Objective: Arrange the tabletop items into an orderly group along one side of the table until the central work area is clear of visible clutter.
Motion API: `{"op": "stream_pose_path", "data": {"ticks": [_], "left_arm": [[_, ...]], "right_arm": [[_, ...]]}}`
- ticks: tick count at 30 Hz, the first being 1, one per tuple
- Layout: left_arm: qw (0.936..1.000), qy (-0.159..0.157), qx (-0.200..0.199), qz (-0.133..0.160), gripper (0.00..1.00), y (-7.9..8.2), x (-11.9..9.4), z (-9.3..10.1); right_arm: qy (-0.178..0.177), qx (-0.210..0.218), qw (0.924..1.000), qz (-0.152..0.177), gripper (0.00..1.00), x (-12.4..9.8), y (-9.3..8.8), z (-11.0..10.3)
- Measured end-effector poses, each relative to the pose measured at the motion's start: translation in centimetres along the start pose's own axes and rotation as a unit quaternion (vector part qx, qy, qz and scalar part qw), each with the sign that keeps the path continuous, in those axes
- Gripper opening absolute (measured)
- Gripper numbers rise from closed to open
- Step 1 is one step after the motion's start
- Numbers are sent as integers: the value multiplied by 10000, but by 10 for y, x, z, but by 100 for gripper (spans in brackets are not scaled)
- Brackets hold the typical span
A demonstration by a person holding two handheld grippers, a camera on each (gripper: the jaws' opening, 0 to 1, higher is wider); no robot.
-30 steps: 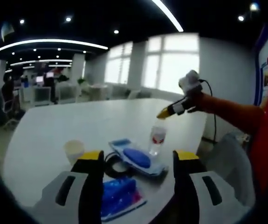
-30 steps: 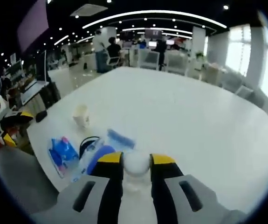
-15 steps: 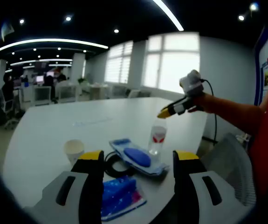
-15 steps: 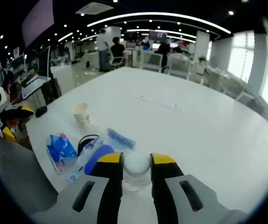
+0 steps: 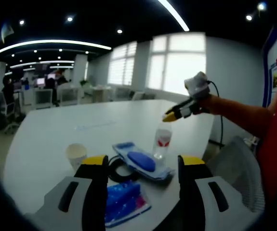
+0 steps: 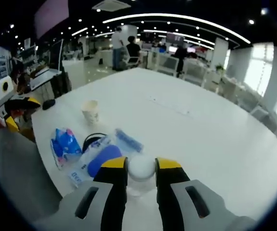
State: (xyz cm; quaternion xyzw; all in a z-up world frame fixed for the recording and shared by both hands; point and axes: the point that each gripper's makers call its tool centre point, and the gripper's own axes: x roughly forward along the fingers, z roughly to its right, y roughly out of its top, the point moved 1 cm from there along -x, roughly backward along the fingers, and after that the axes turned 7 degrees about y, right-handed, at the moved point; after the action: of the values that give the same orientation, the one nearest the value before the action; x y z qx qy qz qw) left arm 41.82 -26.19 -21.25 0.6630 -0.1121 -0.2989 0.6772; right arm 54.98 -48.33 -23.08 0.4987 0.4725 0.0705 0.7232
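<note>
Bottle (image 5: 162, 142) bears a red label, unreadable; right tongs (image 6: 141, 168) clasp its cap.

Right gripper (image 6: 140, 168): its 2 yellow-tipped fingers (image 6: 114, 166) sit against either side of a clear bottle (image 6: 141, 174) with a white cap, standing on the white worktop (image 6: 215, 139). Beyond it to the left lie a blue-and-clear package (image 6: 99, 159), a black cable coil (image 6: 93, 141) and a blue pouch (image 6: 64, 143). A paper cup (image 6: 90, 111) stands upright farther off. Left gripper (image 6: 10, 103) at left edge.
</note>
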Motion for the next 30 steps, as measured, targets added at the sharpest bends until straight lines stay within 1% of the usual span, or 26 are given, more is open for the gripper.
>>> {"op": "stream_pose_path", "data": {"ticks": [5,13,15,18,21,22,24,25,27,29,30], "left_arm": [[10000,-2,10,-9,55,0,0,1],[10000,-1,21,-1,54,0,0,1],[10000,0,30,2,55,1,0,1],[10000,-4,32,1,54,0,0,1],[10000,-3,30,-3,54,0,0,1],[10000,-6,31,-6,54,0,0,1],[10000,-12,30,-10,54,-1,0,1],[10000,-14,31,-13,54,-1,0,1],[10000,-16,23,-5,54,0,0,1],[10000,-17,20,-4,54,-1,0,1],[10000,-18,18,-5,54,-1,0,1]], "right_arm": [[242,-243,9994,-24,22,2,1,-2],[532,-409,9977,-13,22,4,2,-2],[513,-359,9980,-9,23,4,2,-2],[441,-307,9986,-5,24,4,1,-2],[370,-155,9992,36,35,6,-3,-5],[345,-122,9993,87,37,6,-3,-6],[263,-27,9995,195,37,4,-3,-7],[175,27,9994,299,38,2,-3,-6],[97,138,9990,406,41,-1,-6,-6],[-237,387,9976,532,45,-5,-13,-1],[-392,592,9953,658,46,-7,-15,-1]]}}
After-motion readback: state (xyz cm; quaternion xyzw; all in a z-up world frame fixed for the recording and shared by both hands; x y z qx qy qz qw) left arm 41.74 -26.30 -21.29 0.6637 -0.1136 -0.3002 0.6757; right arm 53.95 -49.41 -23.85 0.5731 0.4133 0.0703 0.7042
